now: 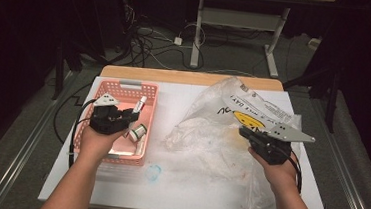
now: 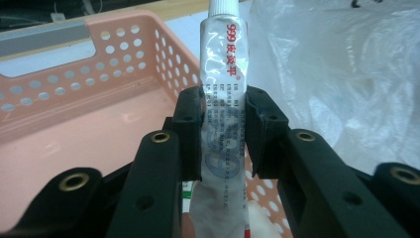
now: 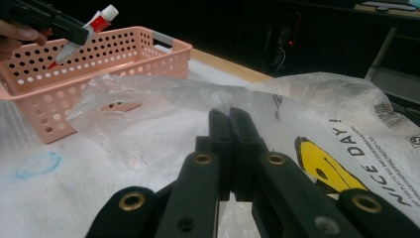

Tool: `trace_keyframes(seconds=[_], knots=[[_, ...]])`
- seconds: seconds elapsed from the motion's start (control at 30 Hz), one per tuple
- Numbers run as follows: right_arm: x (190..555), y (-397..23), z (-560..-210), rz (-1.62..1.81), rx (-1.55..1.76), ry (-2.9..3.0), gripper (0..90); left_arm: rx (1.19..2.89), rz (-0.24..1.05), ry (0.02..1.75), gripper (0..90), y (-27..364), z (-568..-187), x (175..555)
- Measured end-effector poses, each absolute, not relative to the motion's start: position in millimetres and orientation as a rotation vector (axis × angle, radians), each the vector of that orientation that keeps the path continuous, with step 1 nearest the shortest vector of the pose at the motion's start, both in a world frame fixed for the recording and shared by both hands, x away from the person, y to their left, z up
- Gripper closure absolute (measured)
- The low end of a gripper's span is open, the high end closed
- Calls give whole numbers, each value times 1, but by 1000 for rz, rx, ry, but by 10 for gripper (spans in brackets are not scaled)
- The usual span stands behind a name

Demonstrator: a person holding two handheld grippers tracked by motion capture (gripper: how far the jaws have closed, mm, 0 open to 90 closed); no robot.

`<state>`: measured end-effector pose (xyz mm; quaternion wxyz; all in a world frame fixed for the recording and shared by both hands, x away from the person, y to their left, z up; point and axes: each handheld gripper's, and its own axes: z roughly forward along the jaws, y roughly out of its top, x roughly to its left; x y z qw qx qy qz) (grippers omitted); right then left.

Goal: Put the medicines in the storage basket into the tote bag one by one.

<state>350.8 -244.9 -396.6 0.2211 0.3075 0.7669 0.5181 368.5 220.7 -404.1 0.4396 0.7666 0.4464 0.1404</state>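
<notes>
Left tool [image 1: 131,115] over the pink basket [image 1: 124,86], pads [image 2: 190,130] pinching a white ointment tube [image 2: 224,99] across its middle. Tube pointing away from the hand, white cap at the far end, flat crimped end back toward the palm. Red print near the cap, blue print lower down between the pads. From above, same tube [image 1: 140,104] slanting over the basket's right wall, clear of the basket floor. A small round white item [image 1: 139,131] just below the tube, inside the basket near its right wall; too blurred to tell what. Grey handle strip on the basket's far rim.

Right tool [image 1: 245,133] at the right side of the counter [image 1: 184,97], pressed together, jaws meeting along their length in the right gripper view. Thin film of the plastic bag [image 1: 211,131] bunched right at the tips [image 3: 230,116]; whether any film sits caught between the pads, cannot tell. Bag crumpled and spread across the middle and right of the counter, clear plastic with a yellow smiley face [image 3: 322,166] and black lettering. Bag's left edge near the basket, apart from it.

A faint blue ring mark [image 1: 153,172] on the counter's white cover, in front of the basket. Left tool [image 3: 74,32] with its tube also in the right gripper view, above the basket [image 3: 99,59].
</notes>
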Motion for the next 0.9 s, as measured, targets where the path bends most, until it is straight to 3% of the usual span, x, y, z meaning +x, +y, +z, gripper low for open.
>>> trace_keyframes(seconds=[0.9], knots=[[351, -248, -396, 1422, 869, 2104, 900, 1863, 324, 863, 686, 171, -406, 303]])
